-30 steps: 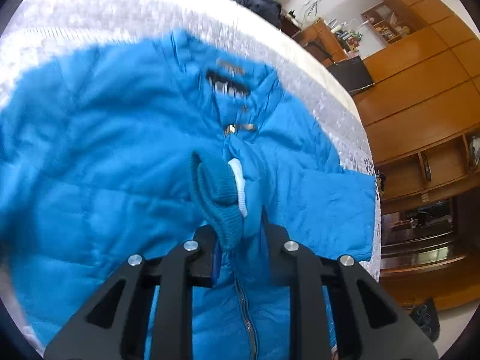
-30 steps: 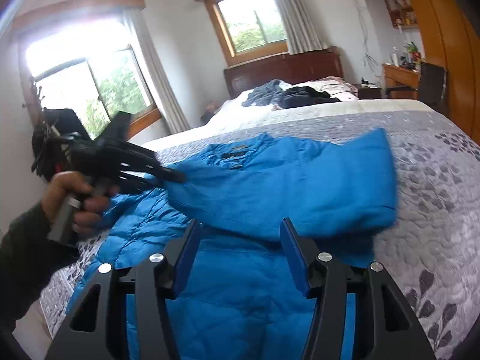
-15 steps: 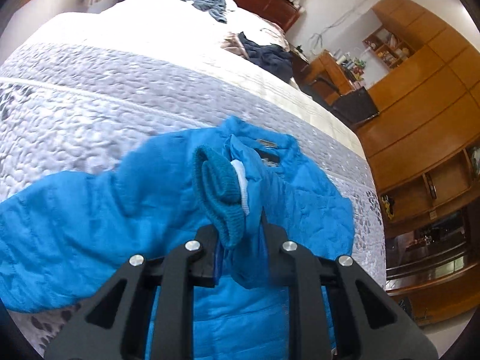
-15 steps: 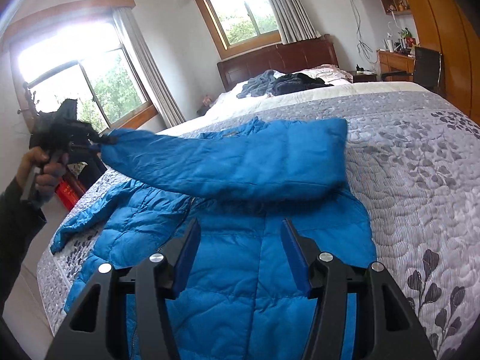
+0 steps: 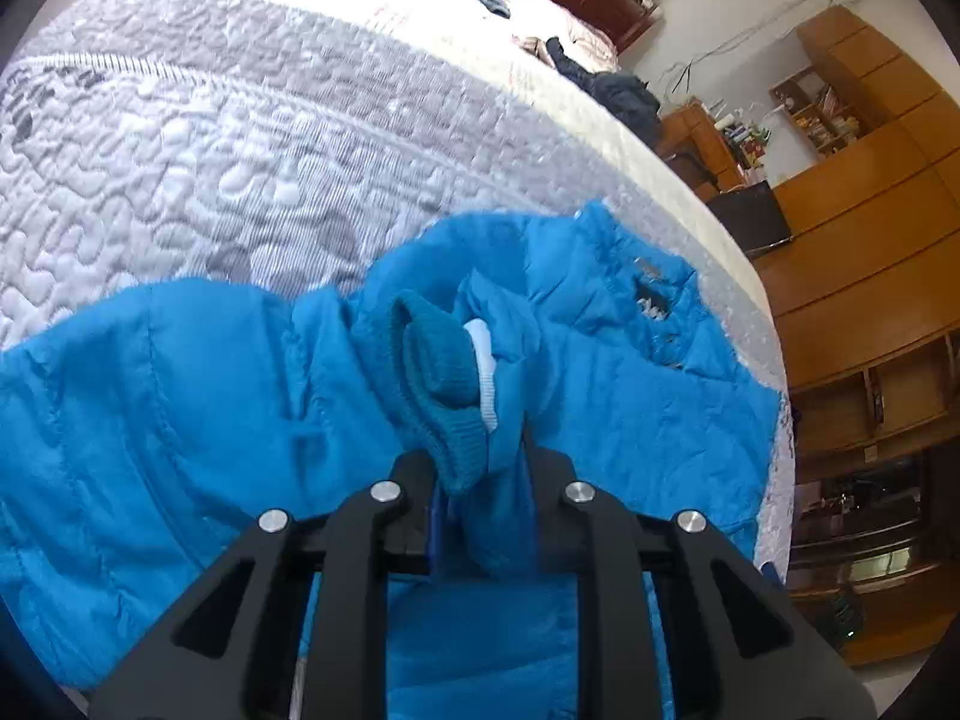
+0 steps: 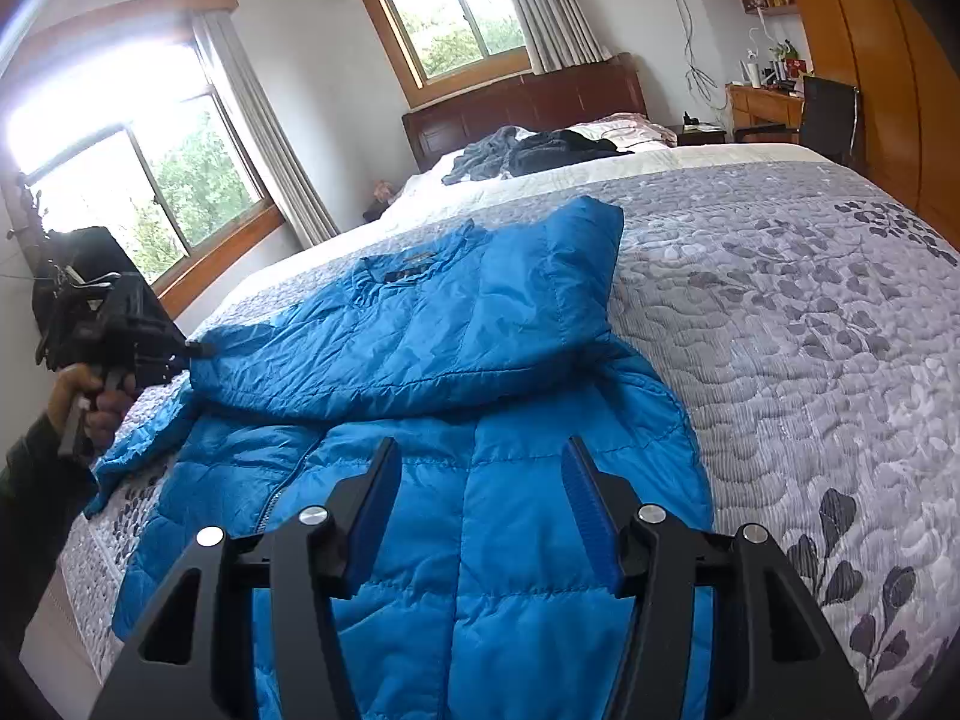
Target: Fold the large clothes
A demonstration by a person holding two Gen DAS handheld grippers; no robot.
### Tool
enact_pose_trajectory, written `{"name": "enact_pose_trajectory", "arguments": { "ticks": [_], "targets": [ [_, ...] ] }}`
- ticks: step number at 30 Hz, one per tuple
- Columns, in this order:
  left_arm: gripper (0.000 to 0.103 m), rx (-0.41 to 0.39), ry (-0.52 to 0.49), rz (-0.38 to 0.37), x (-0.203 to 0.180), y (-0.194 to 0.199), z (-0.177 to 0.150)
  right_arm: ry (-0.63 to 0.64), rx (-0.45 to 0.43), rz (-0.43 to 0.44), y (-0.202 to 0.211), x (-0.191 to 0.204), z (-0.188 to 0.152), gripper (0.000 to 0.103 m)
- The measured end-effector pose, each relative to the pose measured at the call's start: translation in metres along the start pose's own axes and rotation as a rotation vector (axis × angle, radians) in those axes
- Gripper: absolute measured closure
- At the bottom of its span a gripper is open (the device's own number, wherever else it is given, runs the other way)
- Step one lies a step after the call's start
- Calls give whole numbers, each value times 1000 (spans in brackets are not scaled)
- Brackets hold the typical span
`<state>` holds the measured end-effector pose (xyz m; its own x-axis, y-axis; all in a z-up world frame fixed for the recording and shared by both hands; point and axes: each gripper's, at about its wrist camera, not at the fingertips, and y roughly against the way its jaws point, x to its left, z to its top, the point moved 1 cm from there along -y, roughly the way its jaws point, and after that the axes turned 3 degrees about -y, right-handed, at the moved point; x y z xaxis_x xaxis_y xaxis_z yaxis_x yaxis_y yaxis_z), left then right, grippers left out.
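Observation:
A blue quilted jacket [image 6: 480,480] lies front-up on the grey quilted bedspread [image 6: 810,330]. Its right sleeve [image 6: 420,336] is folded across the chest toward the left. My left gripper [image 5: 480,468] is shut on that sleeve's knit cuff [image 5: 438,384]; in the right wrist view the same gripper [image 6: 195,351] is held in a hand at the bed's left edge. My right gripper [image 6: 480,486] hovers open over the jacket's lower front, nothing between its blue pads [image 6: 585,507]. The collar and label [image 5: 651,303] lie beyond the cuff.
Dark clothes [image 6: 540,153] are heaped near the wooden headboard [image 6: 522,102]. A desk and black chair [image 6: 828,117] stand at the bed's far right, with wooden cabinets [image 5: 870,276] behind. Windows [image 6: 150,180] line the left wall. Bare bedspread extends right of the jacket.
My left gripper has carried the cuff leftward across the jacket, laying the sleeve over the chest and lowering it near the left edge. The right gripper stayed open over the hem.

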<state>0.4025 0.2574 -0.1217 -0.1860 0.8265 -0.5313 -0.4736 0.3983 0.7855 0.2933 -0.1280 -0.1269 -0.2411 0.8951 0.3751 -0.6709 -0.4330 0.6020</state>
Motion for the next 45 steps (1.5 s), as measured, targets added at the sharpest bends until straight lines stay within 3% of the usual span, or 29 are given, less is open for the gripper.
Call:
{"name": "enact_pose_trajectory", "arguments": {
  "ticks": [4,7,10,13,15,18,21,22,24,27,29,30,32,34,37,41,45],
  "targets": [
    [82,16,-22,7,5,-9,-4,-12,7,21,1,-2,16,46],
    [72,-6,-27,4,6,-3,-4,-63,-5,65,1,-9,47,46],
    [53,-87,-58,11,-4,26,-7,-169,24,122,-20,-27,85,43],
    [46,-129,-87,-38,-20,45,-14,-294,84,178,-60,-51,118,45],
    [44,-121,-115,-83,-32,45,-21,-309,115,207,-84,-54,127,45],
    [40,-76,-116,-109,-35,23,-27,-318,176,205,-119,-59,123,45],
    [41,-31,-72,-85,-20,-9,-26,-316,219,109,-144,-75,112,52],
    [41,-22,-56,-89,-16,-16,-27,-314,231,92,-149,-80,110,60],
    [40,-18,-64,-87,-15,-21,-30,-319,237,83,-148,-84,110,60],
    [33,-43,-70,-137,-17,-6,-33,-323,186,128,-124,-73,115,48],
    [26,-77,-49,-172,-11,12,-35,-276,182,159,-114,-59,113,46],
    [19,-101,-25,-178,-3,25,-37,-257,198,148,-115,-55,110,43],
    [17,-103,17,-205,11,40,-42,-230,275,80,-130,-55,97,44],
    [16,-125,52,-239,32,71,-54,-200,286,25,-132,-50,93,46],
    [11,-173,112,-197,74,122,-79,-136,252,7,-118,-15,102,43],
    [9,-238,285,-101,148,190,-138,129,208,78,-110,97,105,41],
    [8,-357,464,-107,214,248,-206,331,244,205,-129,214,79,36]
  ]
}}
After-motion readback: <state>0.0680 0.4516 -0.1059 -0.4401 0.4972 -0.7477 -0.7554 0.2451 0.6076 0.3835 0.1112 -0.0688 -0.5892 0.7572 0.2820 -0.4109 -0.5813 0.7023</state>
